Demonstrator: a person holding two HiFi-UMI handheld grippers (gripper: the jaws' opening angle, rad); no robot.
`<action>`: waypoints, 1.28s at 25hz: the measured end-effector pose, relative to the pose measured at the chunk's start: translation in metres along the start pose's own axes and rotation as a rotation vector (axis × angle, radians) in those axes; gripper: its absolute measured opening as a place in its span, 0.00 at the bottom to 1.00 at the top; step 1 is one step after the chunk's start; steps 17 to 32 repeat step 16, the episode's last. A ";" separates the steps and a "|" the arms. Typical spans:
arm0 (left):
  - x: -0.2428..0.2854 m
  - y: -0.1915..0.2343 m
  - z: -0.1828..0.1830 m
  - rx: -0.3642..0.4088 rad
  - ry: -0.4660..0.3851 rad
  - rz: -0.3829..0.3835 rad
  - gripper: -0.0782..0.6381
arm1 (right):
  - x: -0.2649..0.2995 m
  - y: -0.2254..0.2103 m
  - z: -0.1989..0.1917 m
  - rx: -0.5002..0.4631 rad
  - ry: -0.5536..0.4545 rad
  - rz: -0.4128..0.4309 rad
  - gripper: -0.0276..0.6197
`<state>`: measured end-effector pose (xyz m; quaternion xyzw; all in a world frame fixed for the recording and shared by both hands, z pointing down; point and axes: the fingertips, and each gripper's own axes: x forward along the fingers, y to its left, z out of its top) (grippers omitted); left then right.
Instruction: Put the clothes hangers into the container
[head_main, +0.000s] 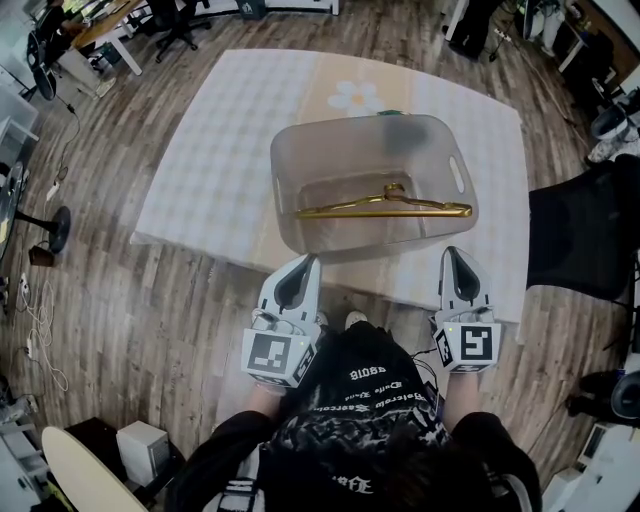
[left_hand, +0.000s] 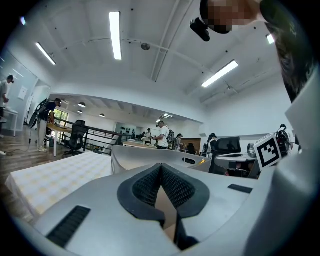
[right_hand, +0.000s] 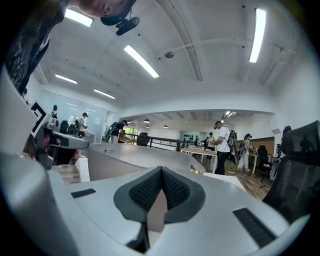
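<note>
A gold clothes hanger (head_main: 385, 205) lies flat on the bottom of the translucent grey container (head_main: 290, 150), which stands in the middle of the table (head_main: 200, 150). Both grippers are held close to the person's body, just short of the table's near edge. My left gripper (head_main: 300, 265) is shut with nothing in it, below the container's near left corner. My right gripper (head_main: 458, 258) is shut and empty too, below the near right corner. In the left gripper view the pads (left_hand: 161, 172) meet, with the container's rim (left_hand: 150, 155) beyond. The right gripper view shows its pads (right_hand: 161, 176) touching.
A checked cloth covers the table. A black office chair (head_main: 585, 230) stands at the right. Wooden floor with cables and a stand base (head_main: 50, 225) lies to the left. Several people and desks show far off in both gripper views.
</note>
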<state>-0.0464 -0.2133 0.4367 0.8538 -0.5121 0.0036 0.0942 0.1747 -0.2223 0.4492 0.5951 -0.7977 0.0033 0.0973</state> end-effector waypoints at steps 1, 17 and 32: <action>0.000 -0.001 -0.001 -0.001 0.002 -0.001 0.14 | 0.000 0.000 0.000 -0.002 0.004 0.000 0.05; 0.006 -0.019 -0.002 -0.001 -0.010 -0.070 0.14 | -0.004 -0.001 -0.009 -0.037 0.029 0.023 0.05; 0.006 -0.019 -0.002 -0.001 -0.010 -0.070 0.14 | -0.004 -0.001 -0.009 -0.037 0.029 0.023 0.05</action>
